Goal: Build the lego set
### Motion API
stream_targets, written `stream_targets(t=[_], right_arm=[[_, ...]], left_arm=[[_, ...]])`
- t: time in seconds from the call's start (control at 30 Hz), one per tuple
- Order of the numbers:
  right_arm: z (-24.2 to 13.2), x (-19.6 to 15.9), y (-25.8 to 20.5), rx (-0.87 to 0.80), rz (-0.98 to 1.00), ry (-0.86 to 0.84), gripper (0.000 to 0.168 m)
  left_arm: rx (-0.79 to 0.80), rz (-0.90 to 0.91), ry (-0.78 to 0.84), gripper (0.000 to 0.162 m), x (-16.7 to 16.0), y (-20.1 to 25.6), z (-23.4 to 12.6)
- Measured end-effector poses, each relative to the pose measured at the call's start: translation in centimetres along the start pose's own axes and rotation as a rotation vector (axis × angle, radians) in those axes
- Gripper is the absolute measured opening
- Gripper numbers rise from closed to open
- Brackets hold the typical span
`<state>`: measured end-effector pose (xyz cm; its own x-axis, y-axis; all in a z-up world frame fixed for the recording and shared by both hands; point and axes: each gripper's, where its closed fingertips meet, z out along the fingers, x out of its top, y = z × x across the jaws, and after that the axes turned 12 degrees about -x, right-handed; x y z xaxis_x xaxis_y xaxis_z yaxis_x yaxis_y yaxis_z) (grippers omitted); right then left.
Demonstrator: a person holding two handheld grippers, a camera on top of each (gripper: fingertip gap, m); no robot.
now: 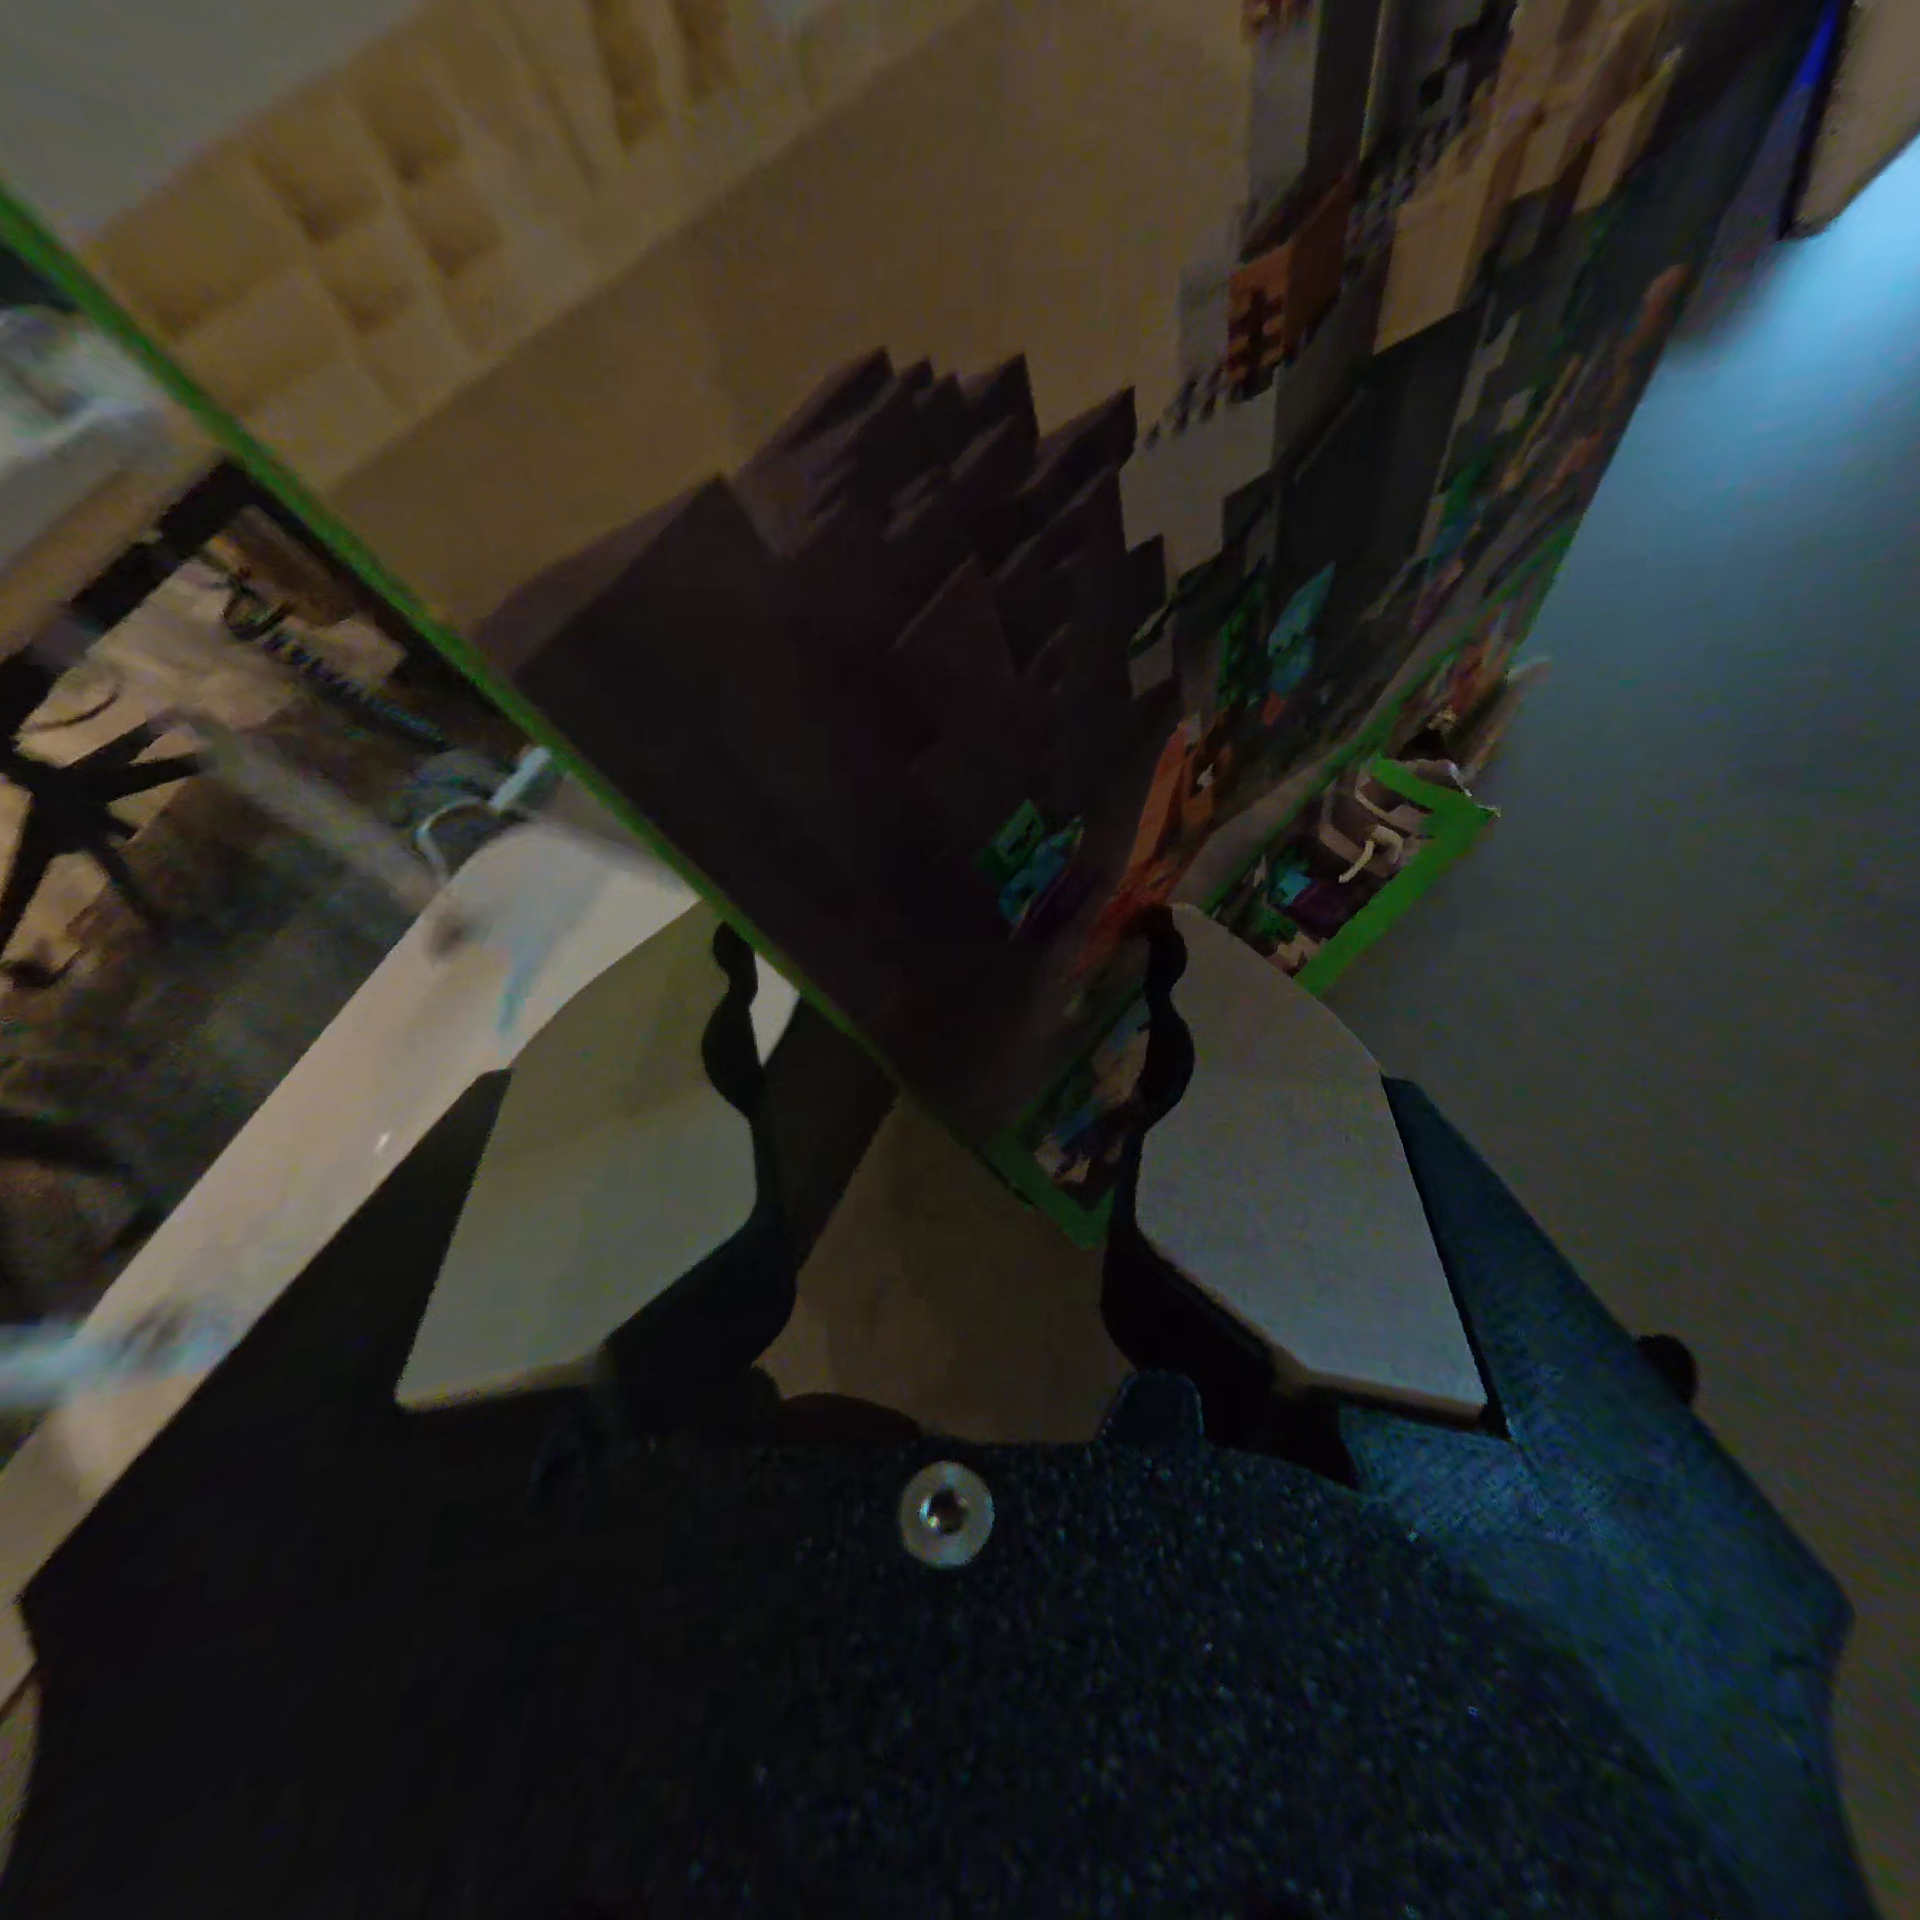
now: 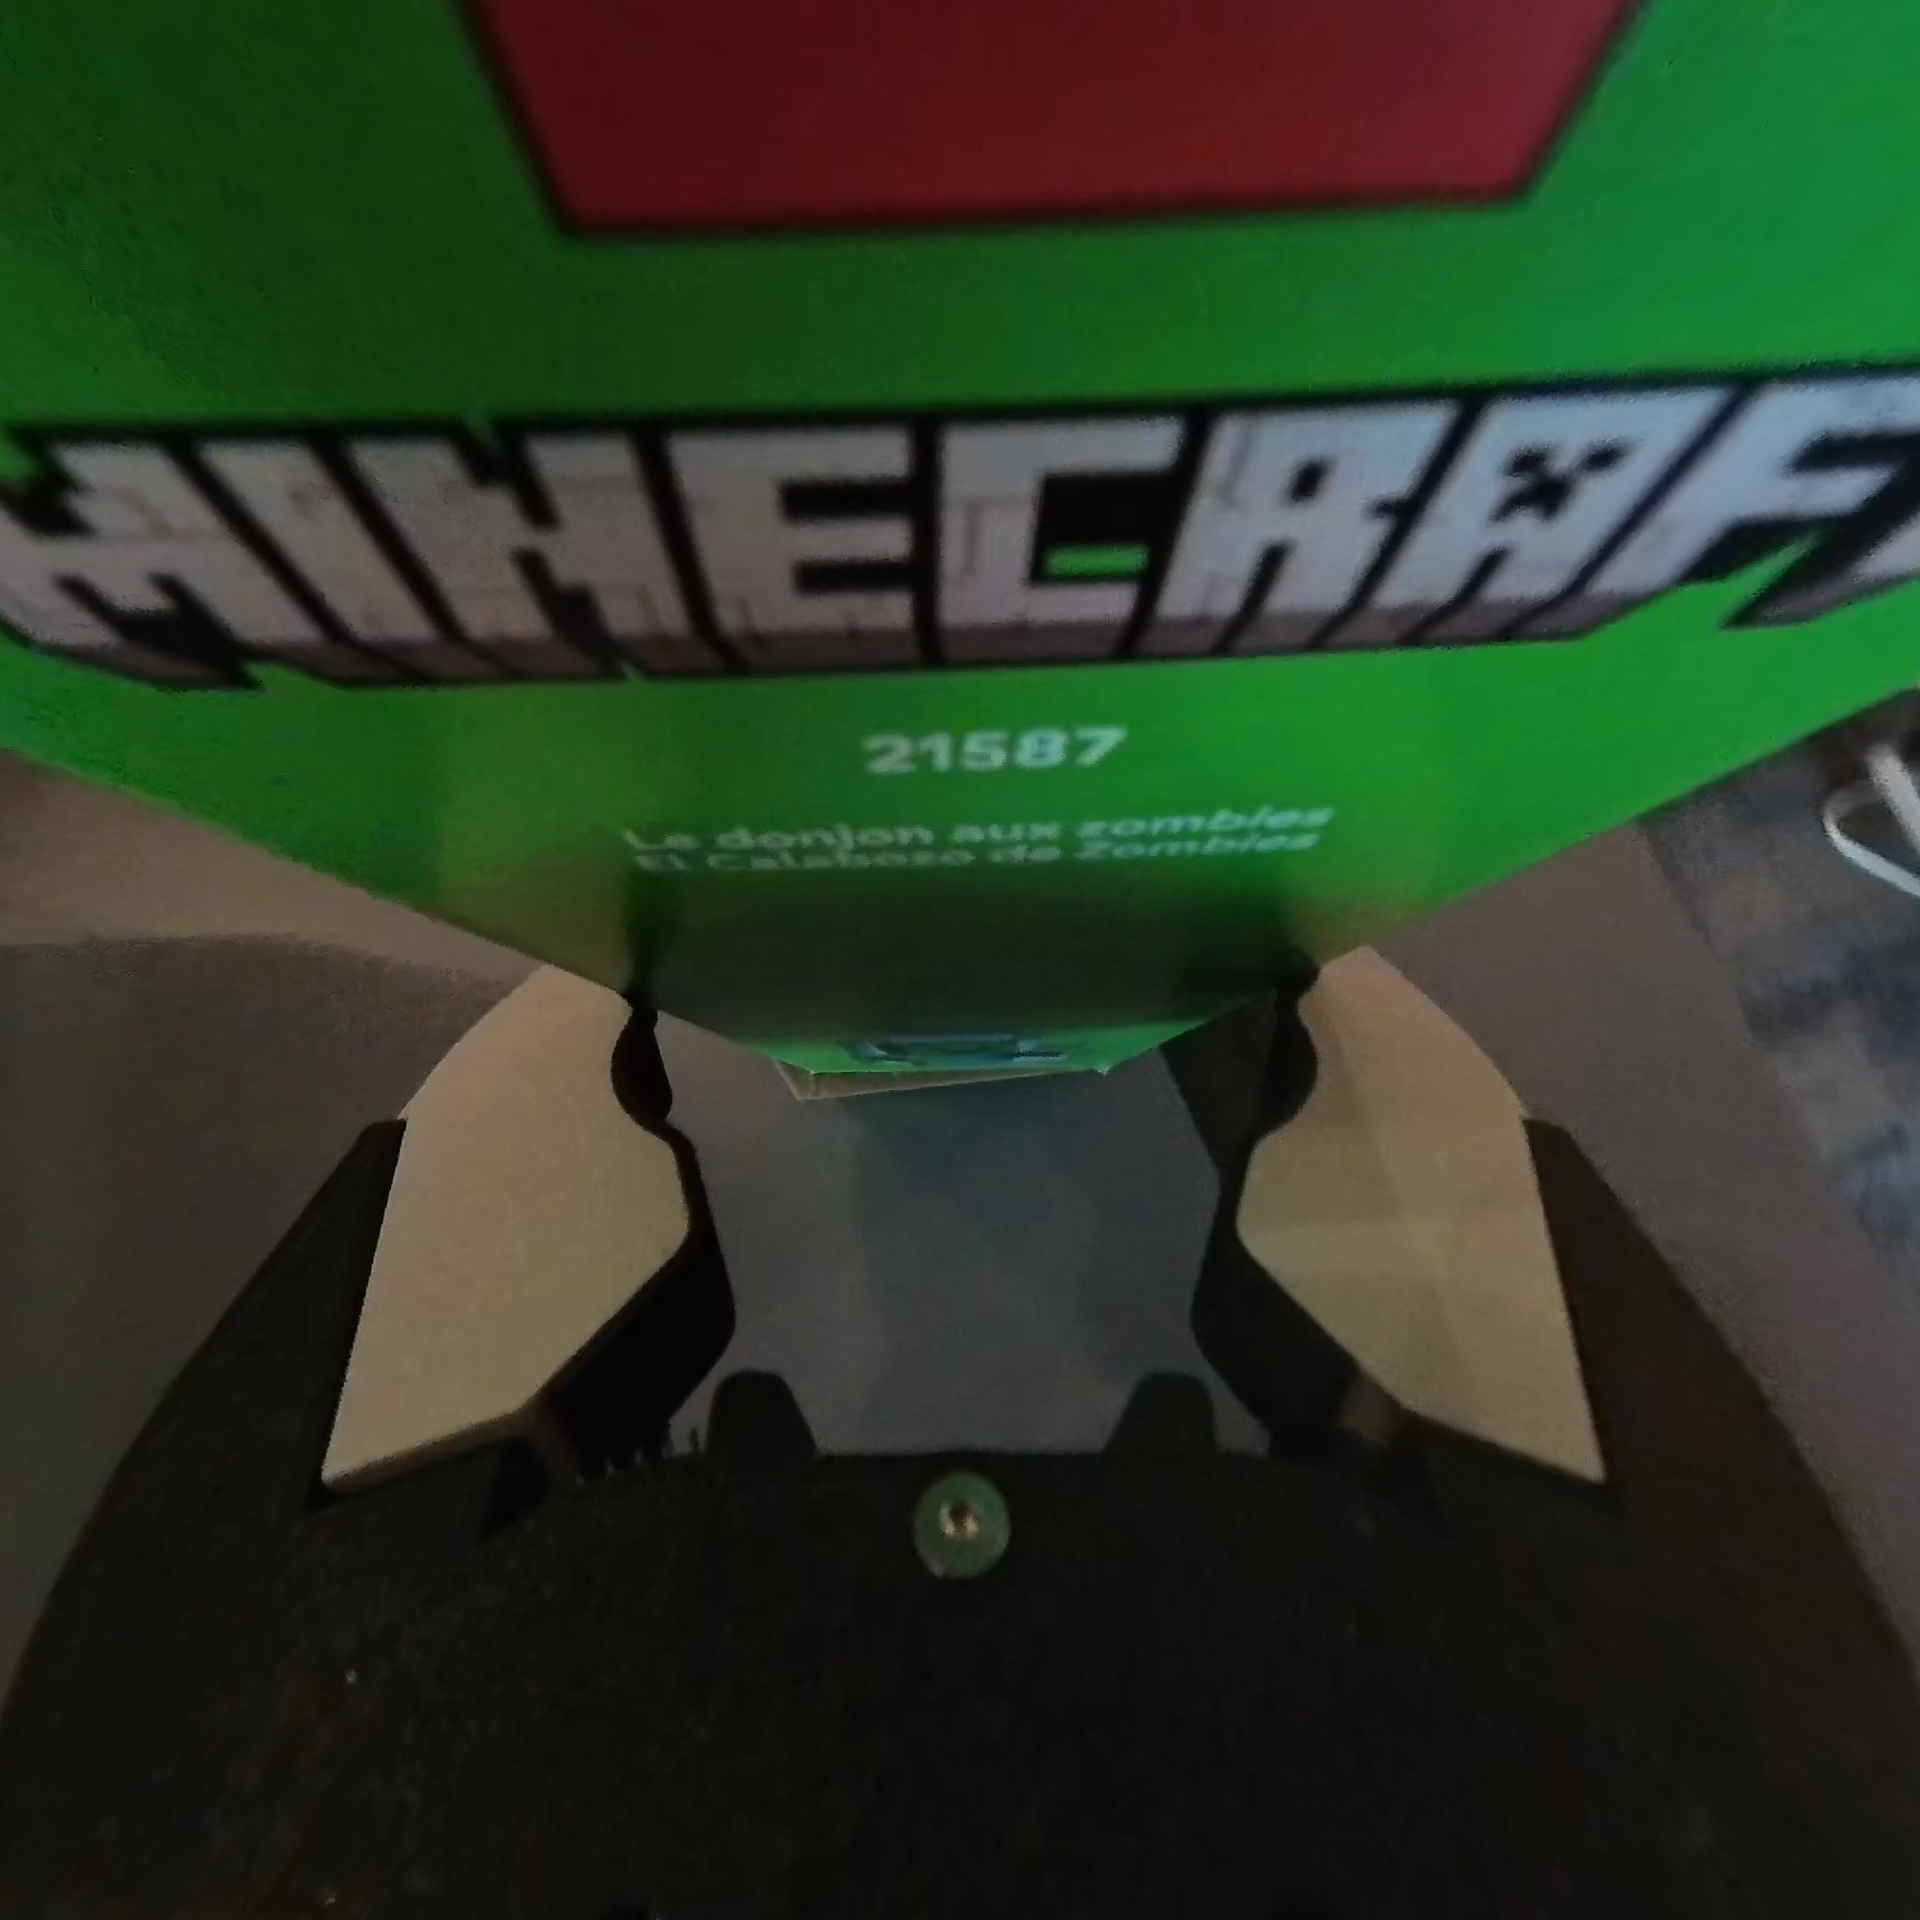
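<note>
The lego set's cardboard box (image 1: pixel 831 727) has green edges and a printed blocky scene on its face. In the left wrist view it stands tilted, and one corner sits between the fingers of my left gripper (image 1: pixel 945 945), which is closed on it. In the right wrist view the box's green end panel (image 2: pixel 935 312), with a red patch and large lettering, fills the upper half. My right gripper (image 2: pixel 966 992) is closed on the lower edge of that panel, with a fingertip (image 2: pixel 1299 997) against each side. No loose bricks are in view.
A pale tabletop (image 1: pixel 312 1143) runs under the box at the left, with dark floor and chair legs (image 1: pixel 94 790) beyond its edge. Cream tufted upholstery (image 1: pixel 416 208) is behind. A grey surface (image 2: pixel 208 1039) lies below the box, with a bent metal wire (image 2: pixel 1870 821) at the right.
</note>
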<state>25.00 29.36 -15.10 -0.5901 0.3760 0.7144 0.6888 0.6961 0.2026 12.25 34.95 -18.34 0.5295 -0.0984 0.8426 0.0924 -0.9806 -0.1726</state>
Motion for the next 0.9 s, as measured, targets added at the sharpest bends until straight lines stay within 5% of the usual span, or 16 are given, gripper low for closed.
stream_targets(t=[0.4,0.9], right_arm=[[-4.9,-8.0,11.8,-0.182,0.060,-0.058,0.112],[-4.3,-8.4,17.8,-0.113,0.196,0.103,0.112]], left_arm=[[-0.024,0.036,0.001,0.075,7.6,-2.6,14.1],[-0.096,0.004,0.037,0.066,9.2,-5.7,17.4]])
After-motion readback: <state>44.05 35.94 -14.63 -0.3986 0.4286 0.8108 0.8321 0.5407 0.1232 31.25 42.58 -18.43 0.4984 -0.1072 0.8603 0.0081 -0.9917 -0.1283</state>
